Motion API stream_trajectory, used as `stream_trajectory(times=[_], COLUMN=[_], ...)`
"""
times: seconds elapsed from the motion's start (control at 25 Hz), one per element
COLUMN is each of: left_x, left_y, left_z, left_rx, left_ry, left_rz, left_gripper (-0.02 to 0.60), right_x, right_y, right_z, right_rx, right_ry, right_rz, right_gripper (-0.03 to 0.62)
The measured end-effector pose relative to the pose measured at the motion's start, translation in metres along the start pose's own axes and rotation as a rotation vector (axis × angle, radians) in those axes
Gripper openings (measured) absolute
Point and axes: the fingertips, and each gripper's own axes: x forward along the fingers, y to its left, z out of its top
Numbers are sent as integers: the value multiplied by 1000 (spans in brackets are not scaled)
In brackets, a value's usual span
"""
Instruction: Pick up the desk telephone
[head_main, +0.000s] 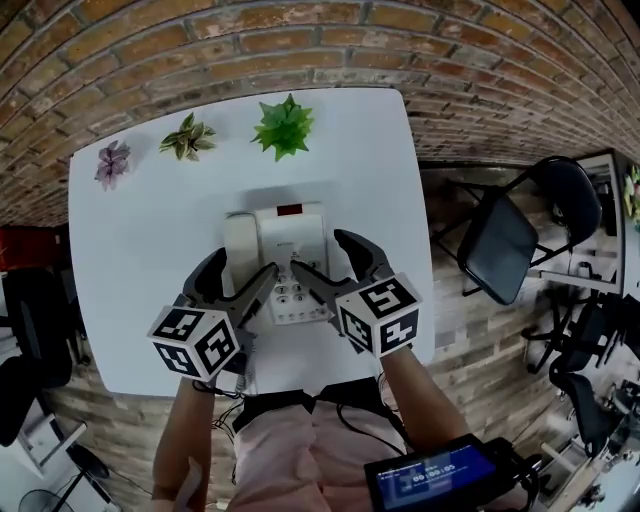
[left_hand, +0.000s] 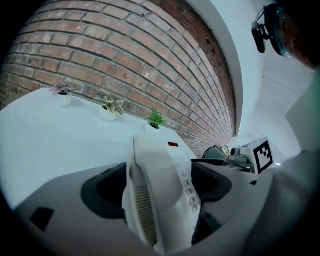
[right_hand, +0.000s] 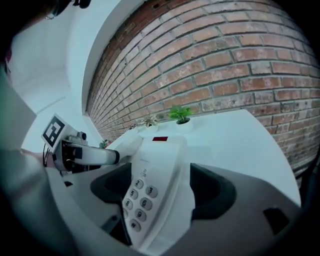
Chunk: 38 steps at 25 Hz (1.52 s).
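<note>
Head view: the desk telephone (head_main: 285, 262) lies at the centre of the white table (head_main: 140, 230). The left gripper (head_main: 243, 277) reaches in from the lower left and the right gripper (head_main: 328, 262) from the lower right. Each has one finger outside an edge of the telephone and the other over the keypad. Three small plants (head_main: 187, 137) stand along the table's top edge, and a folding chair (head_main: 500, 245) is at right.

Left gripper view: the telephone's handset side fills the centre of the frame. The fingers (left_hand: 105, 189) are spread wide to either side of it and press against it, one at left by the handset, the other at right past the number keys. The right gripper's marker cube shows at right.

Right gripper view: the keypad half stands between the fingers (right_hand: 216, 192), which bear on it from left and right. The left gripper appears at left.

No view settles whether the telephone's base is clear of the table.
</note>
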Motion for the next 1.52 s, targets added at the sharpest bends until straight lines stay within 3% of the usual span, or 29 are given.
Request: stream_trajectory(times=[0.24,0.56,0.76,1.0,1.4,1.52], left_x=[13,26,28,25,-8,-15], left_y=[10,8,8,9,-11,-15], left_z=[-6,-12,-12,-9,5,7], left_rx=[-58,-173,-184,-119,161,202], left_ry=[34,96,100,32,-206,-249], left_rz=[-37,-165,-219,-172,-88,-78], left_gripper=[400,407,426,423,380,373], right_x=[15,32,37,36,26,26], right_y=[2,0,1,2,17,20], right_z=[-16,-19,-18,-18,-12,-8], right_rx=[59,180,221,205,163,168], right_ry=[68,132,174,185,102,89], right_rz=[75,162,224,256,381,421], right_gripper=[379,376,370,367,388,387])
